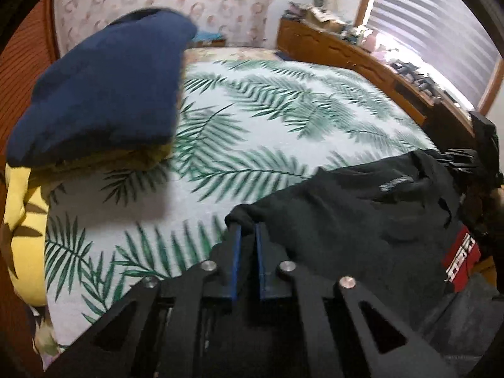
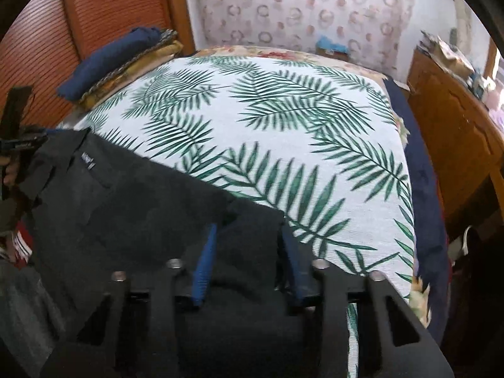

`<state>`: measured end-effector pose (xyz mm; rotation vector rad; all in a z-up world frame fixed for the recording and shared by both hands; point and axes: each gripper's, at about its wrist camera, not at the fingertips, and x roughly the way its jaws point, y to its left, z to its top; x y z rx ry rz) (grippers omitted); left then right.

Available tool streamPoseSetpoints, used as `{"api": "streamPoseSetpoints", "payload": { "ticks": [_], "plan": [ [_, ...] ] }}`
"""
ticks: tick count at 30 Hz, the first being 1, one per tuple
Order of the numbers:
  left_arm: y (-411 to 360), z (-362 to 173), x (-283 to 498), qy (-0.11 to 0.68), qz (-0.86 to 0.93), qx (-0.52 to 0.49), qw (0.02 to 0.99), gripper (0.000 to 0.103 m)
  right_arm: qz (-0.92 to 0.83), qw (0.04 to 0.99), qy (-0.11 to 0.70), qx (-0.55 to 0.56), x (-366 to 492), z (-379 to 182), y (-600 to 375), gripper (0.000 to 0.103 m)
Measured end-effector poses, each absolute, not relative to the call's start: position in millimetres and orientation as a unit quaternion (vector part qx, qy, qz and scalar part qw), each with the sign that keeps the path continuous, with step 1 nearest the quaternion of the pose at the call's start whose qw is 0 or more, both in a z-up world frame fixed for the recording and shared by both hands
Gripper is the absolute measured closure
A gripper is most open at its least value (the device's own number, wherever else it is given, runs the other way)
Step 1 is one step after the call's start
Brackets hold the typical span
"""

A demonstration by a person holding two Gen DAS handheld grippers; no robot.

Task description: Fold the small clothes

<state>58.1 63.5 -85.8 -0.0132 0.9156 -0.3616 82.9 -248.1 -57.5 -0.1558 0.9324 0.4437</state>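
Nearest, left gripper (image 1: pixel 247 233) pinched shut on one corner of a black garment (image 1: pixel 362 220), right gripper (image 2: pixel 249 236) clamped on a bunched fold of it, low over the leaf-print bedspread (image 2: pixel 283 145). Probably laying out for folding; next, spreading it flat. Farther back, a stack of folded clothes (image 1: pixel 100 94)

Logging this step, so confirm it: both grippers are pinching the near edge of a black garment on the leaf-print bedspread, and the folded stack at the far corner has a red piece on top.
Wrong colour: the piece topping the folded stack is navy blue, as both wrist views show. Otherwise right: left gripper and right gripper grip the black garment on the bedspread.
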Motion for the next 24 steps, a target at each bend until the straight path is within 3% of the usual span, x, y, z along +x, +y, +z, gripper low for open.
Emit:
{"api": "streamPoseSetpoints", "payload": {
  "ticks": [6, 17, 24],
  "plan": [
    [79.9, -6.9, 23.6, 0.322, -0.185, -0.069, 0.926, 0.103, 0.209, 0.885, 0.412, -0.056, 65.0, -27.7, -242.3, 0.093],
    [87.5, 152.4, -37.4, 0.137, -0.203, -0.060, 0.968, 0.103, 0.238, 0.939, 0.236, -0.075, 4.8, 164.9, -228.2, 0.095],
    [120.9, 226.3, -70.8, 0.053, -0.196, -0.063, 0.977, 0.103, 0.227, 0.960, 0.134, -0.089, -34.0, 263.1, -237.6, 0.095]
  ]
}}
